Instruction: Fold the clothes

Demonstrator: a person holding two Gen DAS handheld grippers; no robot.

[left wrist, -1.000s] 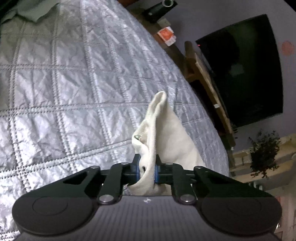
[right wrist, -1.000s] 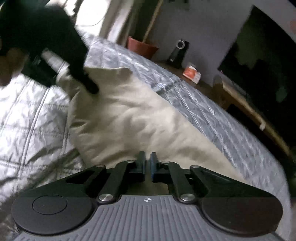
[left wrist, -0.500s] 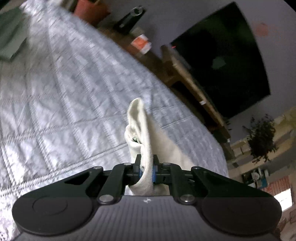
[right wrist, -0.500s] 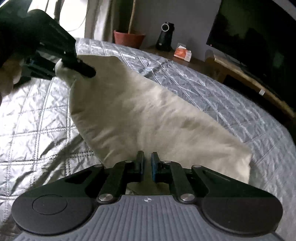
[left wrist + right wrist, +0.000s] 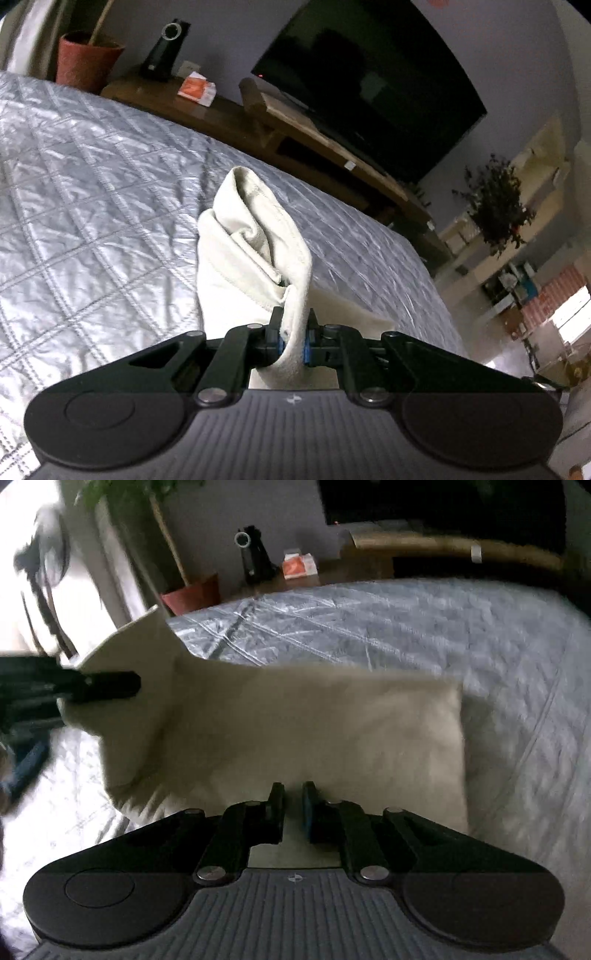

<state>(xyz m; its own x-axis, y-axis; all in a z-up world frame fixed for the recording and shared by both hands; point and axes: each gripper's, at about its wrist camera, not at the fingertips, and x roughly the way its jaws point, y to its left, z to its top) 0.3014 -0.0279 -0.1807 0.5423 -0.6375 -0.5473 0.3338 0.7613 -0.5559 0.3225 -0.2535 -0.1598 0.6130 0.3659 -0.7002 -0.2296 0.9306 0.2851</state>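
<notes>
cream garment (image 5: 295, 731) held up over the quilted bed (image 5: 92, 192)
left gripper (image 5: 293, 332) fingers clenched on a bunched cloth edge; right gripper (image 5: 293, 805) fingers slightly parted with cloth between them, grip unclear; a plant pot (image 5: 86, 61) stands beyond the bed's far corner.

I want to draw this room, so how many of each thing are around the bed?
Cream garment: 1
Grippers: 2, the left gripper and the right gripper
Terracotta plant pot: 1
Black speaker: 1
Orange packet: 1
Television: 1
Leafy houseplant: 1
Total: 8
</notes>
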